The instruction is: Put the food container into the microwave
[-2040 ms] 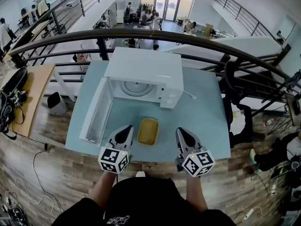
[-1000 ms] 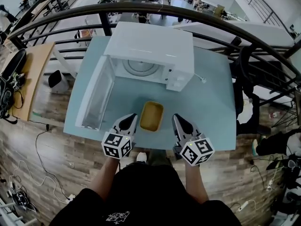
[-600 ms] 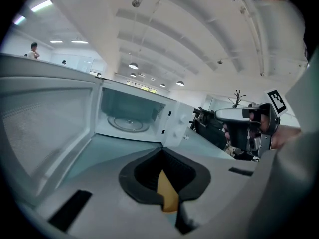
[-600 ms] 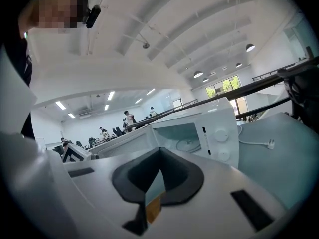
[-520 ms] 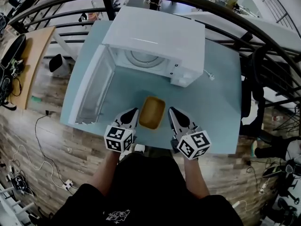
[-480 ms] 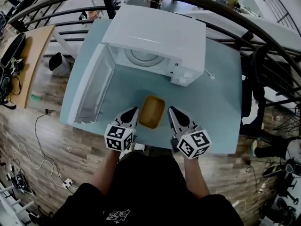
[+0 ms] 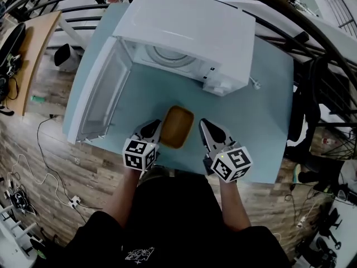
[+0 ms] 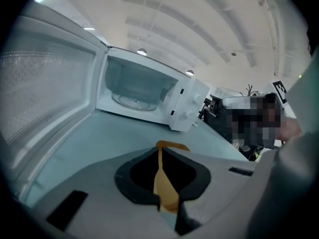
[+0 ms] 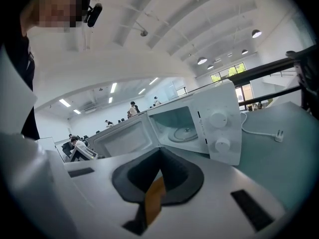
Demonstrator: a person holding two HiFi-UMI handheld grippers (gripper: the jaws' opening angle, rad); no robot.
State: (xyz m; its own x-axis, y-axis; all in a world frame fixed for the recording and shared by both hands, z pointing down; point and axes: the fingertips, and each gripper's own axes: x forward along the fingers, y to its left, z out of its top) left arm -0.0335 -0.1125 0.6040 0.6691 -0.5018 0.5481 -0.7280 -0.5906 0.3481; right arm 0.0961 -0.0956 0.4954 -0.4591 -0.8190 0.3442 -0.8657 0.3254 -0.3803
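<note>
One microwave (image 7: 189, 27) on the teal table (image 7: 256, 110), door (image 7: 100, 94) swung open at left, one glass turntable (image 7: 167, 54) in the cavity. My left claw (image 7: 152, 128) has its jaws pinched together on nothing, just left of the one tan food container (image 7: 177, 127). The container sits on the table before the cavity; I can't tell its contents. My right claw (image 7: 205, 126), jaws also together, is just right of it.

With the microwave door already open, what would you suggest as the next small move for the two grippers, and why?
Probably open both jaws. The left gripper and right gripper flank the food container, each with jaws together, so neither can take its rim yet. The microwave stands open beyond.
</note>
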